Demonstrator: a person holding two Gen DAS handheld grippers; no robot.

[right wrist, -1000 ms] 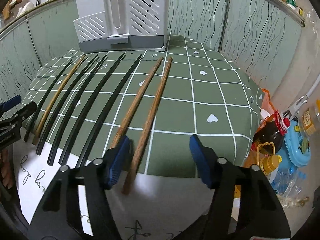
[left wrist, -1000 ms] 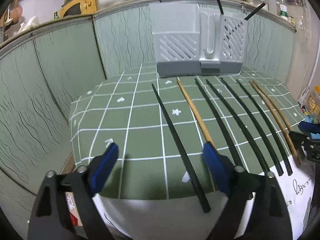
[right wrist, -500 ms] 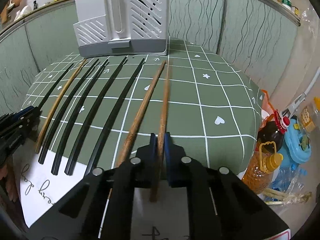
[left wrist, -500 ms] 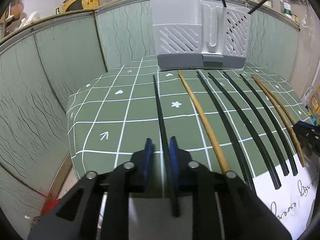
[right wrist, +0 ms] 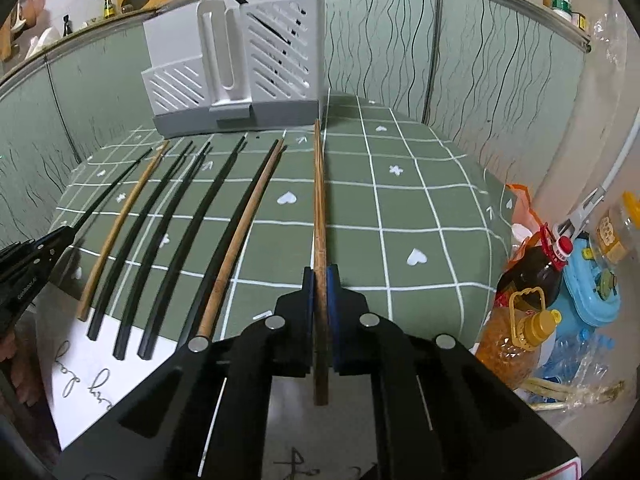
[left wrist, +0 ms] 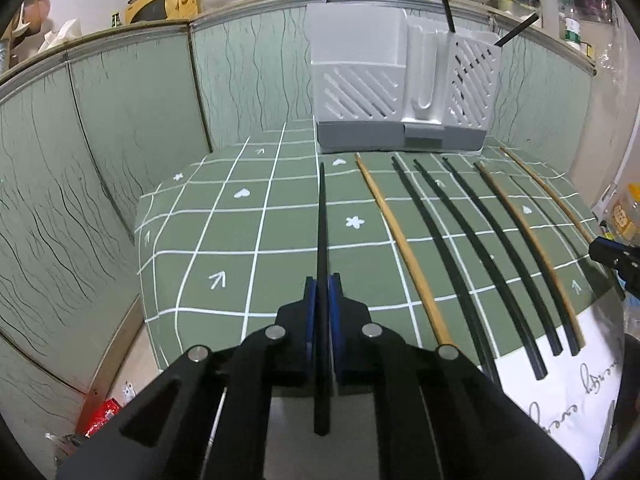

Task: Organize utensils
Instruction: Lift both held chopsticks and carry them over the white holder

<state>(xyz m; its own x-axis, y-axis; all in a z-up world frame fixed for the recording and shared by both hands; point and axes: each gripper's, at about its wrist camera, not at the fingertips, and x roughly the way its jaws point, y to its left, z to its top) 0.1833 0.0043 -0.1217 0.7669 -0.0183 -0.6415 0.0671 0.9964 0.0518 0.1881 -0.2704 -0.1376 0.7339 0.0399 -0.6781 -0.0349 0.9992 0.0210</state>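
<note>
My left gripper [left wrist: 322, 284] is shut on a black chopstick [left wrist: 322, 216] and holds it pointing at the grey utensil holder [left wrist: 400, 92]. My right gripper [right wrist: 320, 274] is shut on a brown wooden chopstick [right wrist: 319, 192], lifted and pointing at the holder [right wrist: 240, 68]. Several black chopsticks [left wrist: 460, 256] and wooden ones [left wrist: 404, 248] lie side by side on the green checked tablecloth [left wrist: 240, 240]. Two black chopsticks [left wrist: 444, 0] stand in the holder's right compartment.
Green panelled walls [left wrist: 120, 140] enclose the table at the back and sides. Oil bottles [right wrist: 520, 320] and a blue container [right wrist: 592, 284] stand on the floor to the right. A white paper with writing [left wrist: 560, 400] lies at the near edge.
Both grippers went from wide open to shut, the left on the black chopstick and the right on the brown one. Both chopsticks now point towards the holder, which looks nearer.
</note>
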